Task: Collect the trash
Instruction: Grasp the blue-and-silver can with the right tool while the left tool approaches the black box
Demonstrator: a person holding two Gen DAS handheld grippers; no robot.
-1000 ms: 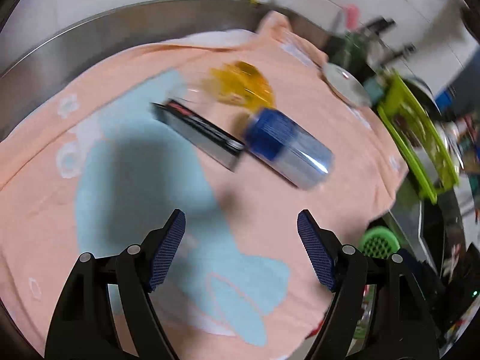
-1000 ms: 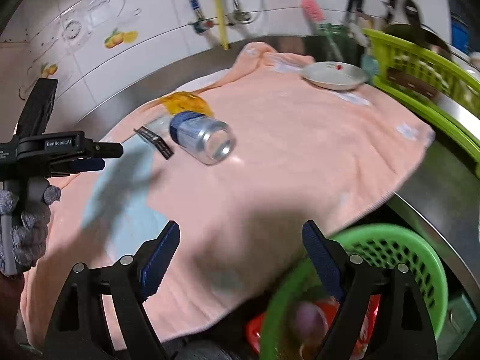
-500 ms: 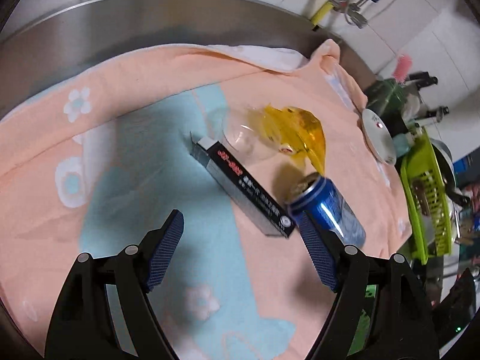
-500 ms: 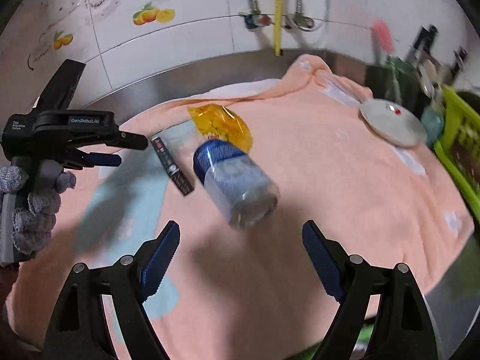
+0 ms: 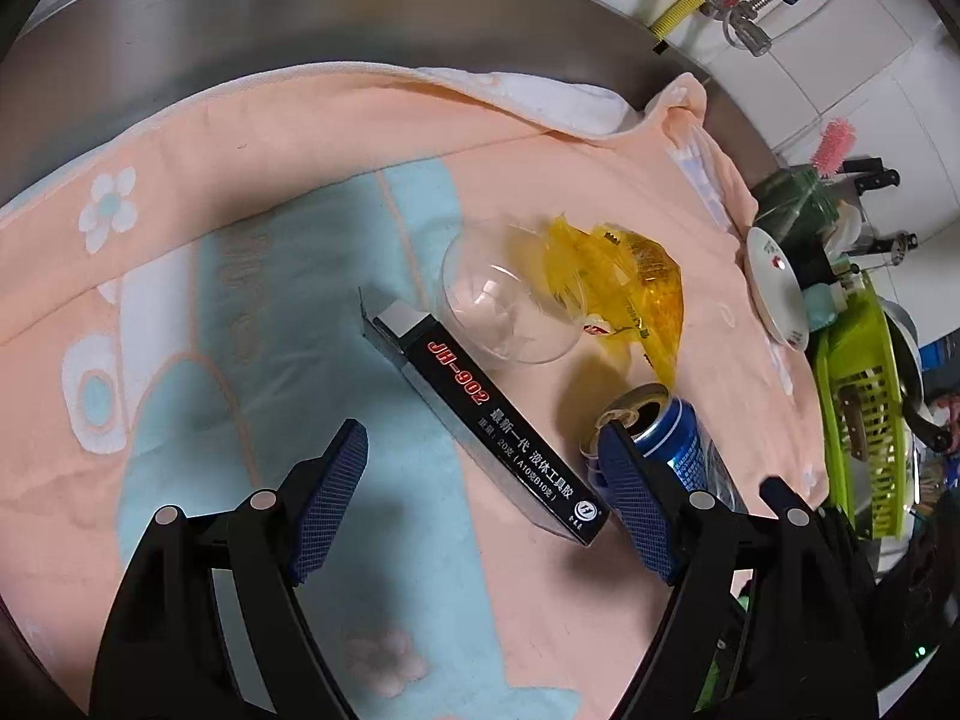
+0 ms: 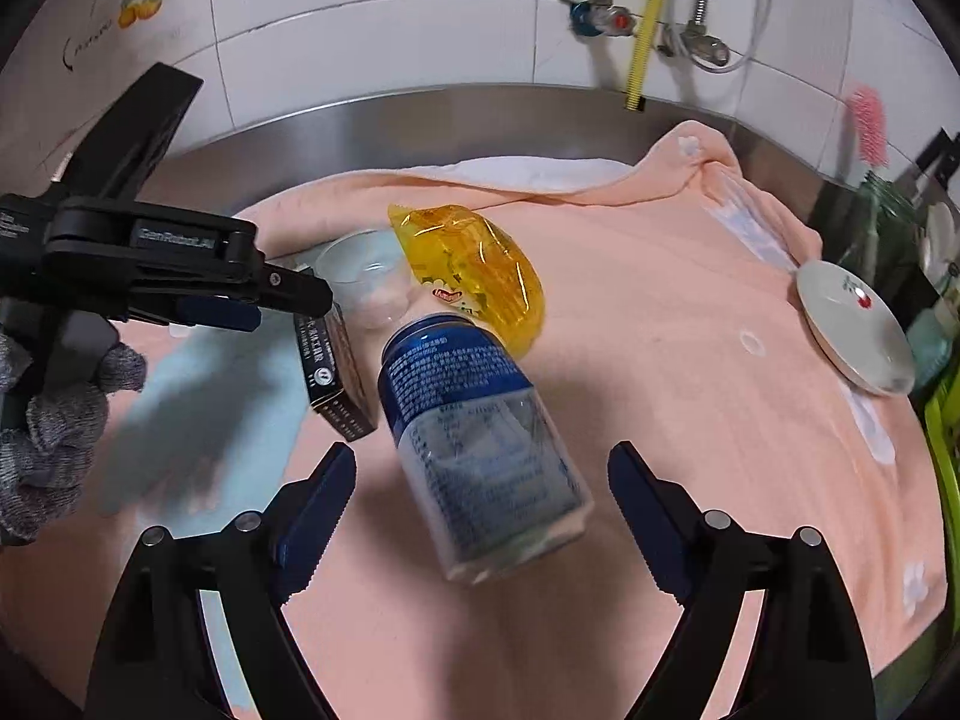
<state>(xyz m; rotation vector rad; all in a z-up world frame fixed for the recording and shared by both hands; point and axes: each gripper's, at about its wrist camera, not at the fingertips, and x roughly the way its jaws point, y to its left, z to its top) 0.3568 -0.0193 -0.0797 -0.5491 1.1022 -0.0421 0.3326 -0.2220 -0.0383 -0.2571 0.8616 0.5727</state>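
Note:
On a peach towel (image 5: 252, 138) (image 6: 690, 372) lie a long black glue box (image 5: 486, 420) (image 6: 333, 369), a clear plastic cup (image 5: 504, 294) (image 6: 366, 282), a yellow wrapper (image 5: 624, 282) (image 6: 474, 267) and a blue drink can (image 5: 672, 444) (image 6: 474, 438) on its side. My left gripper (image 5: 483, 504) is open just above the box's near end, nothing pressed between its pads. My right gripper (image 6: 477, 510) hovers over the can; its jaws are opening, the can's lower end lies between the fingers untouched. The left gripper (image 6: 198, 294) and a gloved hand (image 6: 54, 420) show in the right wrist view.
A white saucer (image 6: 852, 324) (image 5: 774, 288) rests on the towel's right edge. A green dish rack (image 5: 864, 420) stands further right. A steel counter rim (image 6: 480, 120) and tiled wall with pipes (image 6: 642, 24) lie behind. A pink brush (image 6: 867, 126) stands at the back right.
Both grippers moved in over the trash: the left now sits over the black box, the right over the can. The green basket has left the right wrist view.

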